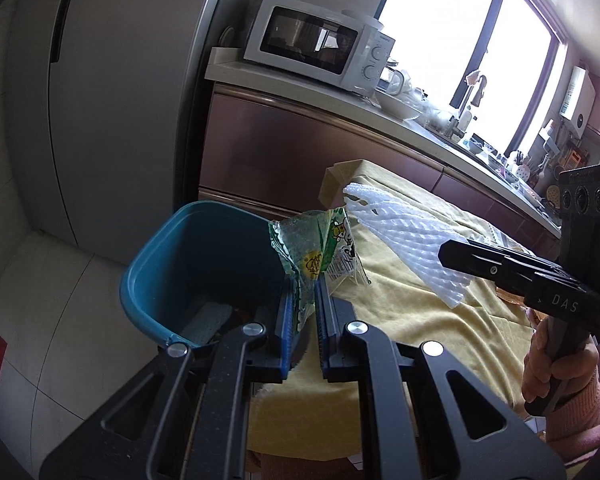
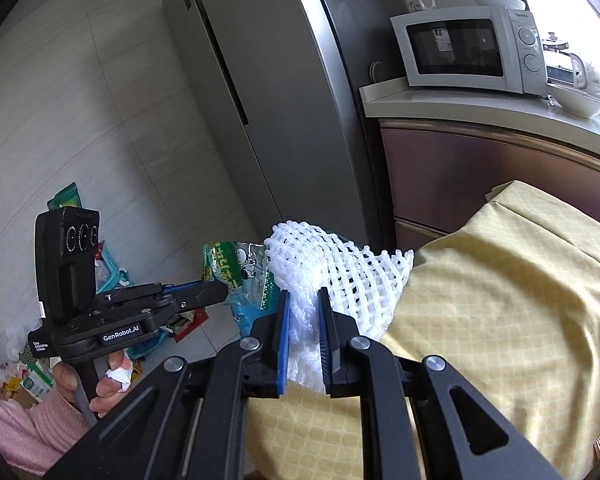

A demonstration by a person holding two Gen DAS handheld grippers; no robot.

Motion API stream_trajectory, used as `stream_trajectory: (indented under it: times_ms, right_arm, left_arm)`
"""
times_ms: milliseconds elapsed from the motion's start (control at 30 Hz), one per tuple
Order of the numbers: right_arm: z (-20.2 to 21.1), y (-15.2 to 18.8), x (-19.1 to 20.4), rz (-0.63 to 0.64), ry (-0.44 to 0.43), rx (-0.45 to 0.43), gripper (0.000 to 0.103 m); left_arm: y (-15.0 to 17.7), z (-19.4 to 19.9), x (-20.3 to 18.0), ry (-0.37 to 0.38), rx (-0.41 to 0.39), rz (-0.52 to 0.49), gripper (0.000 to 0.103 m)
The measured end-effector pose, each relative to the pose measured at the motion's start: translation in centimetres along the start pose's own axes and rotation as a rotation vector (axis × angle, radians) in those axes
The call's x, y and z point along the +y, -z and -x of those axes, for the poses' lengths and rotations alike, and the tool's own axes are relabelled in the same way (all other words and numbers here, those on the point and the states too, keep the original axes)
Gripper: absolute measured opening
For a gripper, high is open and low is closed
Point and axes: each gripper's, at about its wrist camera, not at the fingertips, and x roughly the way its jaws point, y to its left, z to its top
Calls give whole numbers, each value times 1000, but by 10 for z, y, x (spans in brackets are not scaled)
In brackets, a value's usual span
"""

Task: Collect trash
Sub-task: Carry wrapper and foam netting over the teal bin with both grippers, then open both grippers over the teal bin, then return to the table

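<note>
My left gripper (image 1: 303, 280) is shut on a green and clear snack wrapper (image 1: 320, 244) and holds it at the rim of a teal bin (image 1: 168, 256) beside the table. My right gripper (image 2: 303, 294) is shut on a white foam fruit net (image 2: 340, 264) and holds it over the table edge. The net (image 1: 404, 240) and the right gripper (image 1: 444, 254) also show in the left wrist view, just right of the wrapper. The left gripper (image 2: 224, 292) with the wrapper (image 2: 244, 272) shows in the right wrist view.
A yellow cloth (image 2: 500, 300) covers the table. The bin holds some trash at its bottom. A grey fridge (image 1: 112, 92) stands behind the bin. A counter with a microwave (image 1: 316, 44) runs behind the table. Wrappers and a basket (image 2: 112, 280) litter the floor.
</note>
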Motion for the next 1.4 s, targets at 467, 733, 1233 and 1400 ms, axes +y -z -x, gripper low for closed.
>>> stream_trajectory:
  times_ms: [467,733,1233,1400]
  right_arm:
    - [-62,-15,14,22,-33,107,12]
    - [-101,-20,11,-11,-47,177,12]
    - [-149,-21,3,-69,-24,275,17]
    - [-146,-18,-2,-92,-8,267,22]
  left_arm:
    - [0,-31,50,-117,48,74,11]
    - [4,-61,68,-144,96,115,11]
    - [3,-107,70,-151,140,167,19]
    - [4,-122,70,-141,152,179,27]
